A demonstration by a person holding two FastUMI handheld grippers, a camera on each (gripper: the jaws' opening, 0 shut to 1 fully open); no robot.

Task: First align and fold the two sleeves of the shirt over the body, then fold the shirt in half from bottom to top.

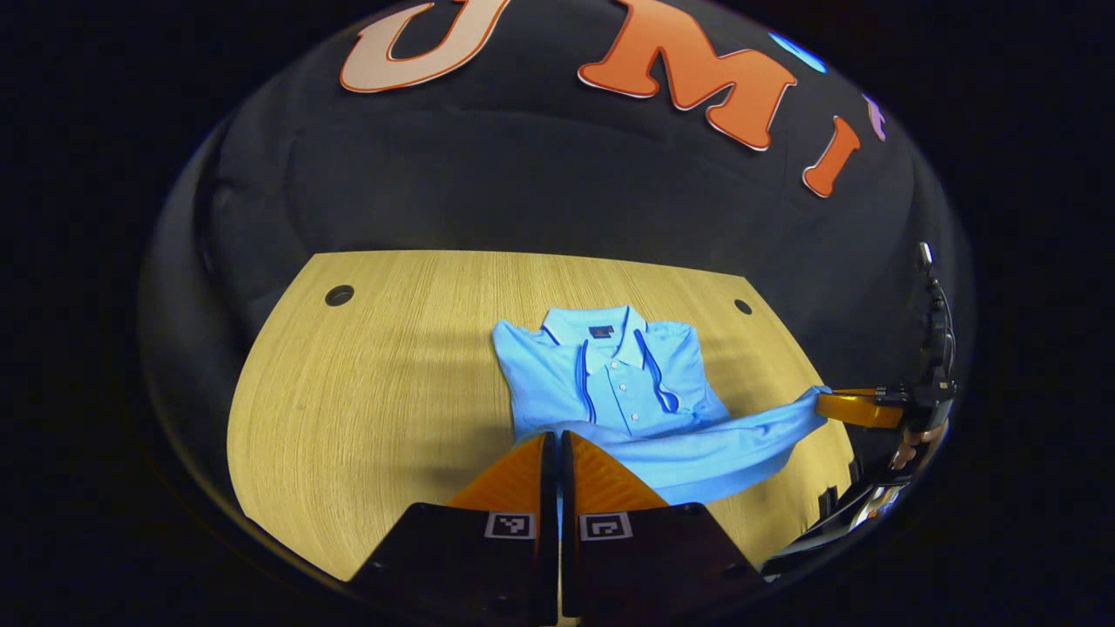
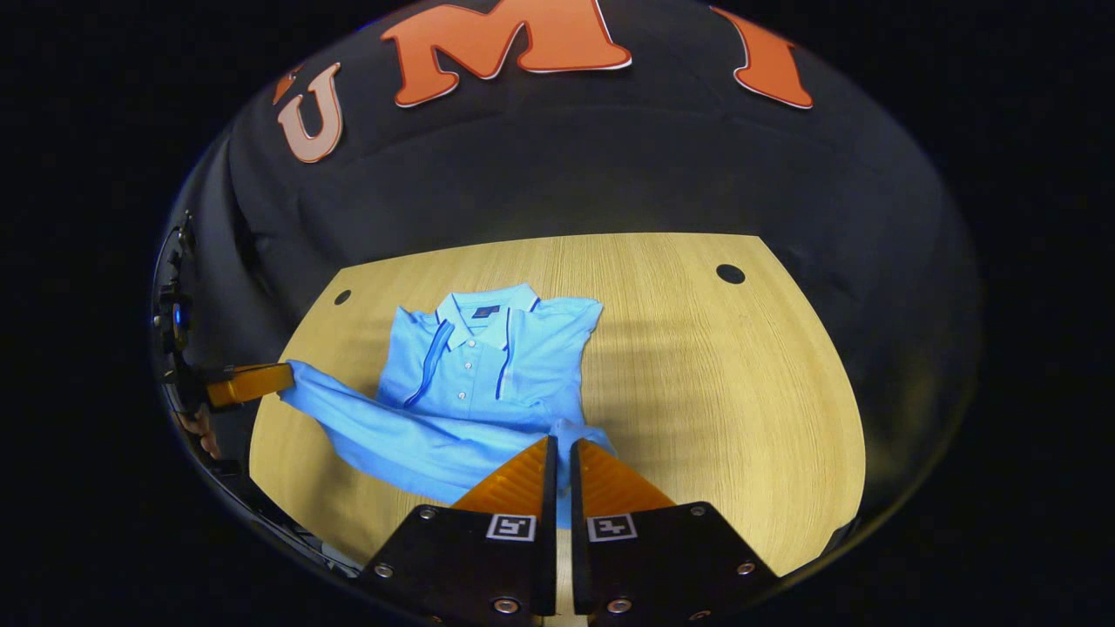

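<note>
A light blue polo shirt lies collar-far on the wooden table, with both sleeves folded in over its body. Its bottom hem is lifted and stretched as a band between the two grippers. In the left gripper view, my left gripper is shut on one hem corner, and my right gripper pinches the other corner at the far right. In the right gripper view, the right gripper is shut on its corner, and the left gripper holds the hem at the left.
The table has round cable holes near its far corners. Bare wood lies on both sides of the shirt. A person's hand holds the right gripper beyond the table's edge. The black booth wall rises behind the table.
</note>
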